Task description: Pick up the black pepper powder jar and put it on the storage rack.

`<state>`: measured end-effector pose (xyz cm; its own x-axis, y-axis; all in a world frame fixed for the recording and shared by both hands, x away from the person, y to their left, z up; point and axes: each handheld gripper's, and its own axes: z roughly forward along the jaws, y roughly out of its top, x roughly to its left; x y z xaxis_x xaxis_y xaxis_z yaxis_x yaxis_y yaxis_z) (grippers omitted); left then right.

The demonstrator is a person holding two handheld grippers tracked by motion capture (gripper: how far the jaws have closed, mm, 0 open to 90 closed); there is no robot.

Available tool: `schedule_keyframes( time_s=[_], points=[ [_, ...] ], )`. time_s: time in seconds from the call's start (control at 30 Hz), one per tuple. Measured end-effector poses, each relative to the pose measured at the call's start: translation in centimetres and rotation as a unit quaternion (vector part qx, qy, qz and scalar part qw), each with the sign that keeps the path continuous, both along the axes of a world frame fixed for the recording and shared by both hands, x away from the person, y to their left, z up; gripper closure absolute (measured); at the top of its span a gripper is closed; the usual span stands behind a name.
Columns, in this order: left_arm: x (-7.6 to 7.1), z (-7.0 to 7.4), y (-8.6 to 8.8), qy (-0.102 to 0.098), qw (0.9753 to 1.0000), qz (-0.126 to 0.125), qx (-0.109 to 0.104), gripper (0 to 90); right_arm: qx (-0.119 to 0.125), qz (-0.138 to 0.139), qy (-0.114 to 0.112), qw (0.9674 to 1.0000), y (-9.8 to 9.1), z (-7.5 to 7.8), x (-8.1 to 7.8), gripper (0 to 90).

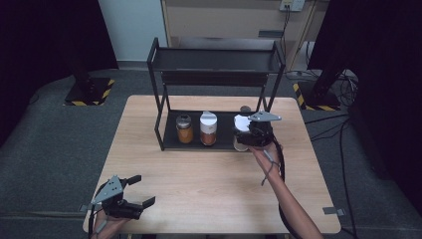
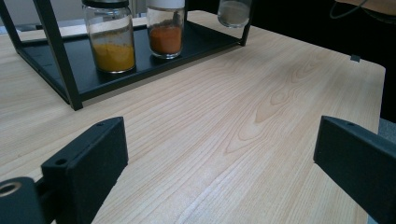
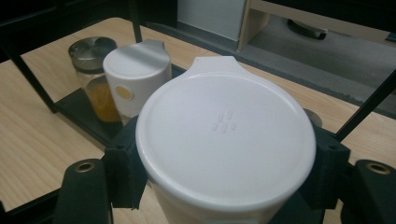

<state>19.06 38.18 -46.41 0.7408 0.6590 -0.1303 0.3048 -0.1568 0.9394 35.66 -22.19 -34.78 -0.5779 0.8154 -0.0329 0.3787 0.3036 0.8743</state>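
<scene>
My right gripper is shut on a jar with a wide white lid at the right end of the black rack's lower shelf. In the right gripper view the white lid sits between the two pads, which press on its sides. The left gripper view shows the jar's pale grey contents, its base above the shelf. My left gripper rests open at the table's near left corner, and nothing lies between its jaws.
Two more jars stand on the lower shelf: a metal-lidded one with yellow powder and a white-lidded one with orange powder. The rack's upper shelf spans above them. The wooden table lies between the grippers.
</scene>
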Motion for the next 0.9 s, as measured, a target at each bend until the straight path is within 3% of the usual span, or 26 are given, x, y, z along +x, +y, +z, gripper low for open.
schedule_keyframes(
  time_s=[0.43, 0.9],
  points=[
    [0.0, 0.0, 0.1, 0.001, 1.0, 0.0, -0.001, 2.1, 0.006, -0.051, 0.012, 0.9986, 1.7, -1.2, 2.5, 30.5],
    [0.1, -0.1, 0.1, 0.002, 1.0, 0.0, -0.003, 2.1, 0.006, -0.053, 0.018, 0.9984, 2.6, -3.3, 3.9, 30.5]
  ],
)
